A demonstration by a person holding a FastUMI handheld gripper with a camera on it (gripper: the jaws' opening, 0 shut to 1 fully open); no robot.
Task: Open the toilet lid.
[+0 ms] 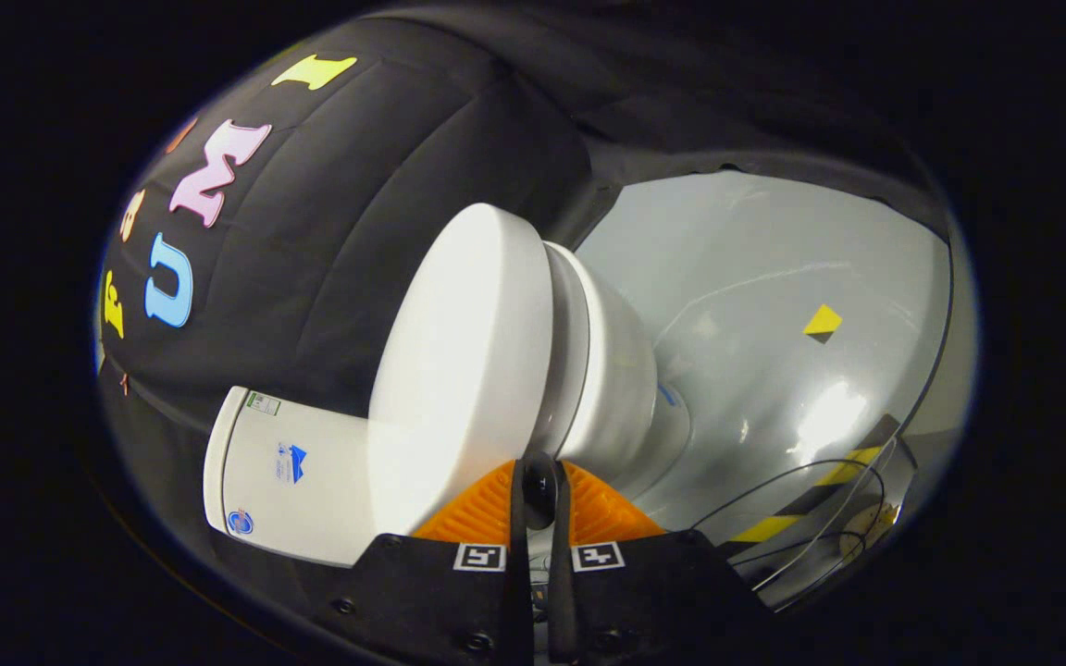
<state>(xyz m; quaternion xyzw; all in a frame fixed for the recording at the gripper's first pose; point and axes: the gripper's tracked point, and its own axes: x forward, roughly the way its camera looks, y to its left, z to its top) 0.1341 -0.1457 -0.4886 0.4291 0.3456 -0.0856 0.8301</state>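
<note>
The view is rolled sideways. A white toilet stands just ahead of the fingers, with its tank (302, 481) against the black cloth wall. Its big oval lid (464, 361) lies down over the seat and bowl (612, 379), and a thin shadowed seam runs between lid and seat. My gripper (539, 467) has its fingers drawn close together, with only a narrow dark slit between them. The fingertips sit at the lid's front rim where it meets the seat. I see nothing clamped between the pads (487, 518).
Glossy grey floor (774, 277) spreads beyond the bowl, with a small yellow-and-black marker (822, 323), a yellow-and-black striped tape (811, 499) and thin dark cables (829, 536) looping near it. Black cloth wall (329, 231) closes in behind the tank.
</note>
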